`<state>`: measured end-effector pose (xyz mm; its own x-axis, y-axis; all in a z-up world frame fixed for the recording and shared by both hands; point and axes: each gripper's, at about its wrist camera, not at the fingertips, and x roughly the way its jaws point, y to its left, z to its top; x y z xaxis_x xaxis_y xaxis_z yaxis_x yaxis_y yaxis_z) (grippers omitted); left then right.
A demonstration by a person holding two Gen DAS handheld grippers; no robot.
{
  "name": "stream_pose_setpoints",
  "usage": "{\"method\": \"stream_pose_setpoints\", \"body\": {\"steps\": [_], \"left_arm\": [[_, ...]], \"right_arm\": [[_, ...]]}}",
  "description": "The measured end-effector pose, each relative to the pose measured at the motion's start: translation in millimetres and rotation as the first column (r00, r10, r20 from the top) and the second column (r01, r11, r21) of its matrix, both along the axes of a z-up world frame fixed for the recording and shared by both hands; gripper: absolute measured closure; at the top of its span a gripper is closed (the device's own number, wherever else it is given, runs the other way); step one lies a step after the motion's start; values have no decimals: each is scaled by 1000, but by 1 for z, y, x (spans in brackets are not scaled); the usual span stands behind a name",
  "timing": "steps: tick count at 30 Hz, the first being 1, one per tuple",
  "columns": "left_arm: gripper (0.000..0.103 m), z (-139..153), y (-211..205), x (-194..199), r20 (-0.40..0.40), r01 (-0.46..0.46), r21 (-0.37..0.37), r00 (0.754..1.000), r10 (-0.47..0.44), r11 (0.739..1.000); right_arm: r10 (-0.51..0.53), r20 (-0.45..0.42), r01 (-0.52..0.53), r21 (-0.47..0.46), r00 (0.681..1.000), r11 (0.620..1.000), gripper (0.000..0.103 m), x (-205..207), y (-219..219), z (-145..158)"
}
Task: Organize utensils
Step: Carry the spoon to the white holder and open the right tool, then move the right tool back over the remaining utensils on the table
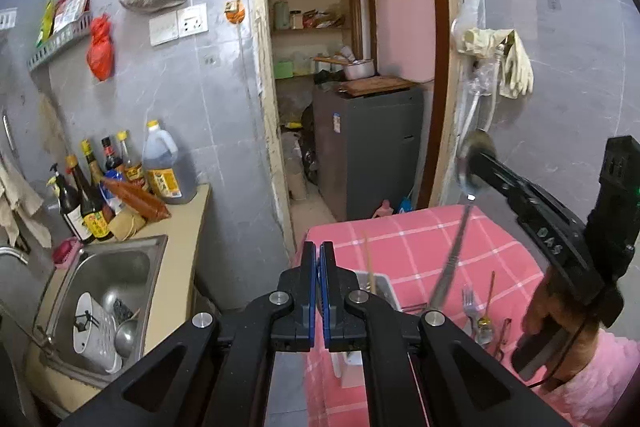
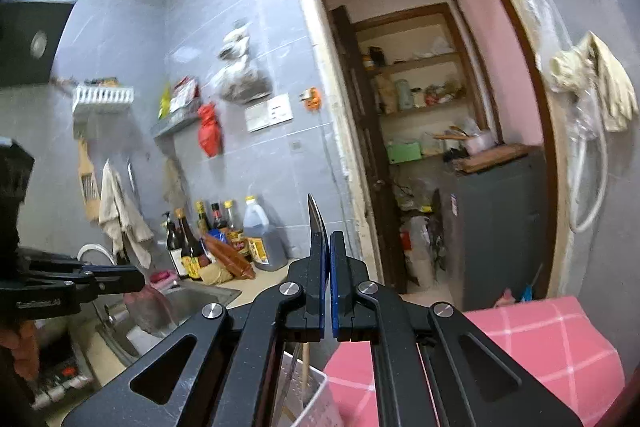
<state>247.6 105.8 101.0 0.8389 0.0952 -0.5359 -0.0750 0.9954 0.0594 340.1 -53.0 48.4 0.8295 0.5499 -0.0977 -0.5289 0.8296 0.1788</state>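
1. The left gripper is hanging with its blue pads pressed together, holding nothing.
2. The right gripper is clamping the metal spoon, whose bowl is sticking up past its fingertips while the handle is slanting down below them.
3. Just beyond and below the left gripper, a white utensil holder is standing on the pink checked bench with a wooden chopstick in it.
4. To that gripper's right, a fork and other utensils are lying on the bench.
5. Left of both grippers, a sink is holding dishes; bottles are standing behind it.
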Motion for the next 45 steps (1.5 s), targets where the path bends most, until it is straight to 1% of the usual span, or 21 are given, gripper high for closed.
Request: {"method": "stream_pose_setpoints", "body": {"steps": [5, 9, 12, 15, 20, 21, 23, 24, 25, 27, 29, 31, 35, 36, 37, 39, 40, 41, 42, 43, 45], "left_arm": [[100, -16, -10, 6, -12, 15, 85, 1000, -14, 996], [100, -28, -16, 10, -48, 43, 72, 998, -39, 996], [100, -38, -15, 14, -77, 51, 31, 996, -48, 998], [100, -48, -12, 16, -95, 44, -10, 995, -45, 999], [98, -59, -5, 16, -87, 48, -113, 995, -58, 992], [98, -61, -3, 15, -83, 51, -143, 995, -63, 988], [97, -64, 1, 14, -69, 58, -198, 995, -73, 979], [94, -65, 3, 13, -60, 60, -222, 995, -75, 973], [91, -66, 6, 11, -47, 59, -255, 996, -74, 965], [71, -68, 11, 9, -24, 54, -300, 998, -64, 952], [59, -69, 16, 3, 20, 43, -348, 999, -39, 937], [56, -70, 16, -2, 50, 35, -364, 999, -18, 931], [40, -71, 5, -10, 95, 15, -349, 995, 20, 937], [34, -71, -1, -12, 111, 13, -338, 993, 27, 941], [30, -70, -5, -14, 125, 10, -328, 992, 33, 945], [18, -70, -16, -19, 159, 4, -302, 986, 46, 953], [14, -71, -24, -21, 179, 3, -287, 983, 51, 958], [8, -71, -29, -23, 189, 1, -278, 980, 54, 960], [3, -72, -35, -25, 199, -3, -269, 978, 58, 963], [1, -74, -42, -27, 209, -7, -257, 976, 62, 966], [0, -79, -57, -32, 231, -4, -234, 971, 60, 972]], "right_arm": [[38, 3, -38, -62, 999, 997, 100, 4, 22, -19], [65, -35, -68, -104, 997, 992, 100, 8, 29, -38], [94, -83, -102, -106, 992, 989, 100, 12, 28, -49], [127, -142, -139, -84, 982, 987, 100, 16, 23, -59], [172, -220, -189, -58, 960, 980, 98, 21, 19, -76], [180, -231, -197, -55, 956, 979, 96, 21, 19, -79], [191, -247, -209, -48, 950, 977, 88, 20, 17, -83], [194, -253, -210, -41, 948, 977, 81, 19, 15, -84], [195, -255, -211, -35, 947, 977, 77, 19, 14, -83], [189, -259, -203, -28, 947, 979, 77, 15, 9, -82], [163, -256, -174, -24, 953, 984, 74, 10, -1, -79], [128, -247, -137, -18, 961, 990, 59, 4, -12, -72], [32, -218, -36, -17, 975, 999, 42, -12, -44, -60], [8, -209, -13, -22, 978, 1000, 36, -16, -52, -56], [-11, -202, 6, -26, 979, 1000, 31, -19, -58, -53], [-60, -180, 53, -44, 982, 998, 24, -28, -75, -48], [-77, -172, 68, -52, 982, 996, 18, -31, -81, -45], [-99, -161, 89, -64, 982, 994, 15, -36, -90, -43], [-118, -153, 107, -73, 981, 992, 8, -39, -97, -42], [-130, -148, 120, -78, 980, 990, 3, -41, -101, -38], [-169, -134, 156, -96, 976, 983, 1, -50, -117, -39]]}}
